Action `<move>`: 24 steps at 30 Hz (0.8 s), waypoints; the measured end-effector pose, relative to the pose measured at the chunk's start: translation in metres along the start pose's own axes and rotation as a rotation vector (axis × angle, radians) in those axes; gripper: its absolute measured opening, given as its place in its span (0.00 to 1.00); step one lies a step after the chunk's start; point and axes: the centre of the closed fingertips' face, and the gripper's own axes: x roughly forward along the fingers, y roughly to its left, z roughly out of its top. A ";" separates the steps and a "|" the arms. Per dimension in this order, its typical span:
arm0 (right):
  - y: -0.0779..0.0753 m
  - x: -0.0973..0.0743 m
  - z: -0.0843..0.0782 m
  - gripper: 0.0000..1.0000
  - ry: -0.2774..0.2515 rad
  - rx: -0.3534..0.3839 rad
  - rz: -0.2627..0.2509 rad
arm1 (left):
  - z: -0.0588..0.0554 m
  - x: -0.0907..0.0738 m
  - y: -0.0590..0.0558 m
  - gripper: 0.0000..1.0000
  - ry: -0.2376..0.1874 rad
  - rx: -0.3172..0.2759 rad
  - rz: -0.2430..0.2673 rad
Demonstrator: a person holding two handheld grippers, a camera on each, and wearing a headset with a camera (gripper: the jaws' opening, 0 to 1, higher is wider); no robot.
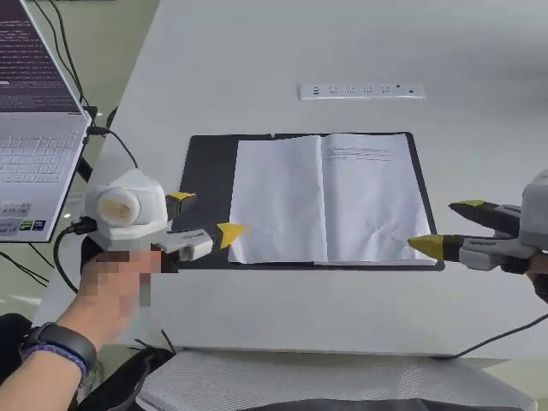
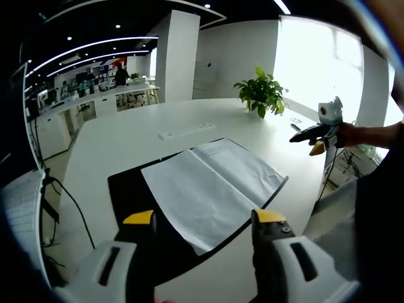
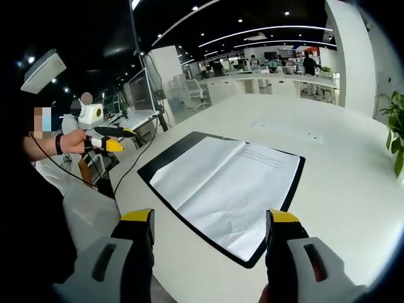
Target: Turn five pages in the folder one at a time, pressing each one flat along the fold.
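Both jaws stand apart on your left hand-held gripper, and it grasps nothing. The same holds for your right hand-held gripper, released and empty. The folder lies open and flat on the surface between the two, just ahead of the left one's tips. The lower tip of the right one sits just beside the bottom outer corner of the right-hand page. The fold runs midway between your hand-held grippers.

You seem to be between turns, or at the start of one: no page is lifted and nothing is pressing along the fold. How many of the five are done cannot be told from here.

The next move likely falls to the right hand-held gripper. Slip one tip under that near corner and close on a single sheet, not several. Then carry it across toward the left hand-held gripper, which can press it flat along the fold.
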 end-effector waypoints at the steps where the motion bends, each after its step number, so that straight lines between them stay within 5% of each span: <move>1: -0.001 -0.003 -0.001 0.72 -0.001 -0.001 -0.010 | 0.000 -0.003 -0.001 0.61 -0.001 0.001 0.000; 10: 0.000 -0.021 -0.004 0.78 -0.034 0.012 -0.059 | -0.010 -0.018 -0.008 0.67 0.007 0.000 0.003; 24: 0.005 -0.020 -0.006 0.79 -0.035 0.011 -0.067 | -0.015 -0.021 -0.010 0.69 0.002 -0.021 -0.001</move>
